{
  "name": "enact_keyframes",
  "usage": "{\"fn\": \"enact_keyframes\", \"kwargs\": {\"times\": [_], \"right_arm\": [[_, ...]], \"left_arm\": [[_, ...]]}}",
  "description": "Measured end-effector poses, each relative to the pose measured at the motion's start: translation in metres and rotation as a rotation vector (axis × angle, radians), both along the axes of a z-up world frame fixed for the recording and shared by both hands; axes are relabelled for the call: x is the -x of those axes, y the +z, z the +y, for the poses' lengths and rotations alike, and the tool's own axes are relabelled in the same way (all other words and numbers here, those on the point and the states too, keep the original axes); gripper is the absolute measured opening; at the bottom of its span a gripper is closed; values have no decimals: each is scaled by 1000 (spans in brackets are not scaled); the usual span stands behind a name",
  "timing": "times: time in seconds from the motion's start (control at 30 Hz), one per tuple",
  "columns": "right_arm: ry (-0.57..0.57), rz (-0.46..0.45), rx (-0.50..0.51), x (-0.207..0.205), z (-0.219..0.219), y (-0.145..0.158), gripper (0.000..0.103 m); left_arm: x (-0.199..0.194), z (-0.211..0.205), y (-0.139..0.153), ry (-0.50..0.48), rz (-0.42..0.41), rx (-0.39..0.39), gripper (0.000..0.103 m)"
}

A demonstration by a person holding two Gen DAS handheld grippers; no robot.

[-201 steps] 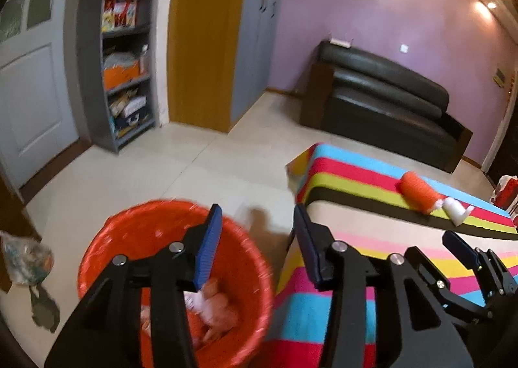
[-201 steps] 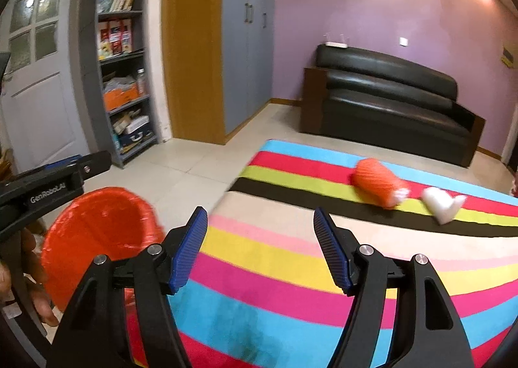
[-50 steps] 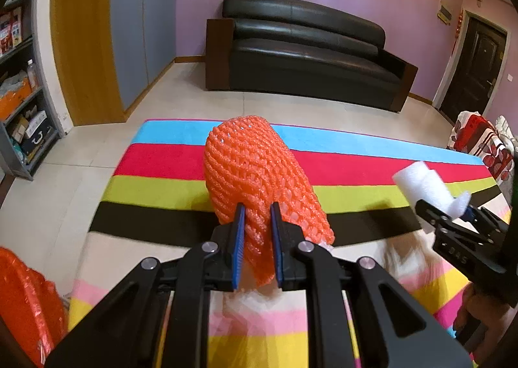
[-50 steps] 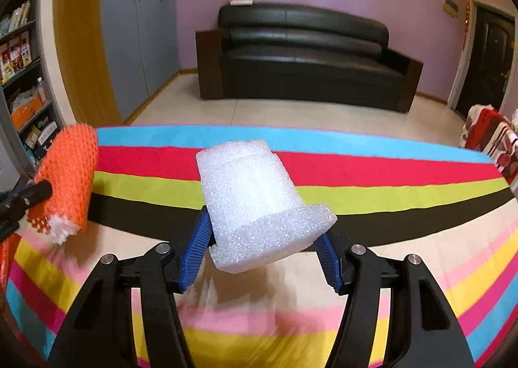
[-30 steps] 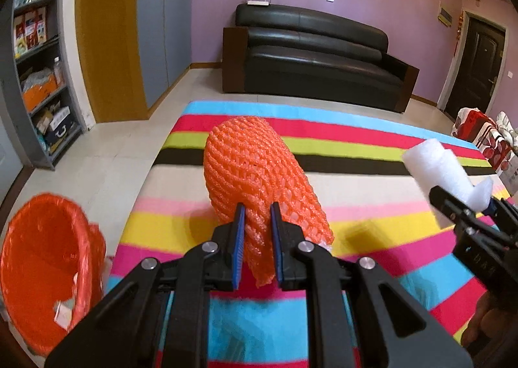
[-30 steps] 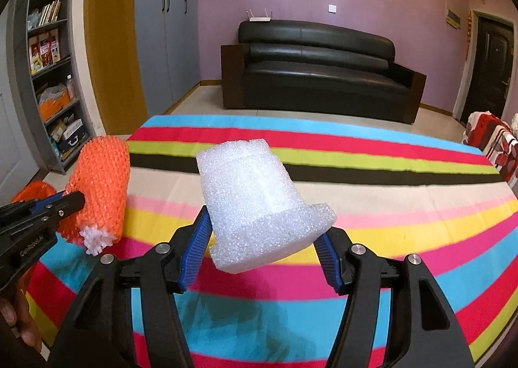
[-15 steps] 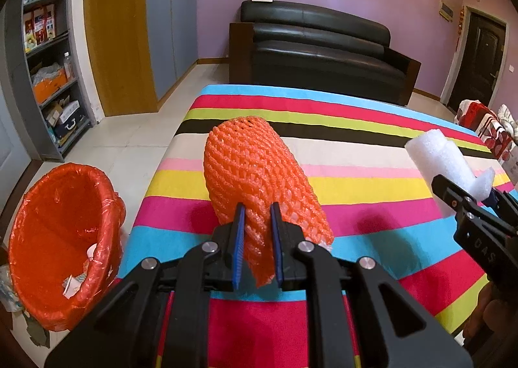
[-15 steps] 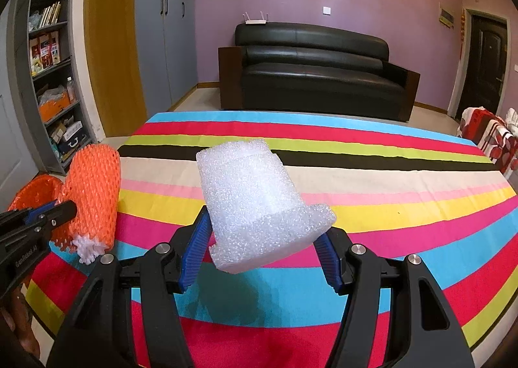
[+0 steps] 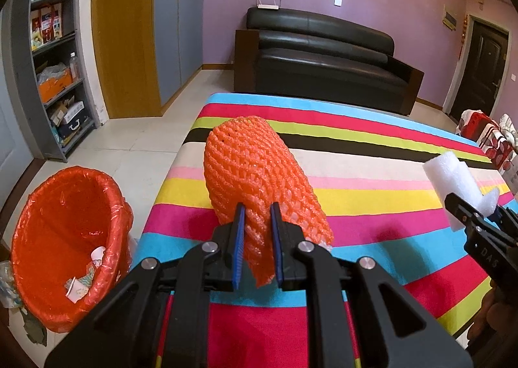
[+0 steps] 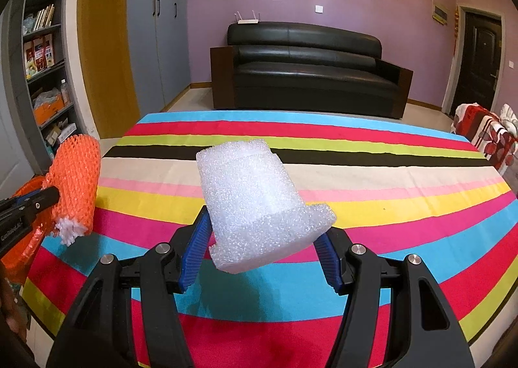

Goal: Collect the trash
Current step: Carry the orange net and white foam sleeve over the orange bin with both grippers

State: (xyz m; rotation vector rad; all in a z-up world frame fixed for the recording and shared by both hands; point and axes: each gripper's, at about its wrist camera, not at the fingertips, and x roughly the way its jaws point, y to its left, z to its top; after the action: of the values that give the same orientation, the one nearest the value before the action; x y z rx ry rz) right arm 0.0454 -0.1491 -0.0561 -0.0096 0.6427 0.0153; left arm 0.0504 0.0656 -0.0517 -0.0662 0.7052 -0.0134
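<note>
My left gripper [image 9: 256,240] is shut on an orange foam net sleeve [image 9: 259,173] and holds it above the striped table [image 9: 372,206]. The sleeve also shows at the left of the right wrist view [image 10: 76,180]. My right gripper [image 10: 259,248] is shut on a white foam piece [image 10: 255,202], held above the table [image 10: 388,206]; that piece shows at the right of the left wrist view [image 9: 456,180]. An orange-lined trash bin [image 9: 64,232] stands on the floor left of the table, with some scraps inside.
A black sofa [image 9: 323,57] stands against the far purple wall. A grey bookshelf [image 9: 51,53] and cupboard doors line the left side. A dark door [image 9: 479,66] is at far right. Tiled floor lies between bin and shelf.
Both grippers have drawn back toward the table's near-left corner with their foam pieces. The bin has come further into the left wrist view, larger and closer.
</note>
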Motion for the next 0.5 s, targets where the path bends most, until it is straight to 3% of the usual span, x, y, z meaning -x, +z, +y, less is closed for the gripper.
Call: {"fn": "enact_keyframes", "kwargs": {"times": [0.5], "right_arm": [[-5, -10, 15, 10, 0, 15, 58]], "left_arm": [[0, 0, 8, -12, -21, 15, 15]]}}
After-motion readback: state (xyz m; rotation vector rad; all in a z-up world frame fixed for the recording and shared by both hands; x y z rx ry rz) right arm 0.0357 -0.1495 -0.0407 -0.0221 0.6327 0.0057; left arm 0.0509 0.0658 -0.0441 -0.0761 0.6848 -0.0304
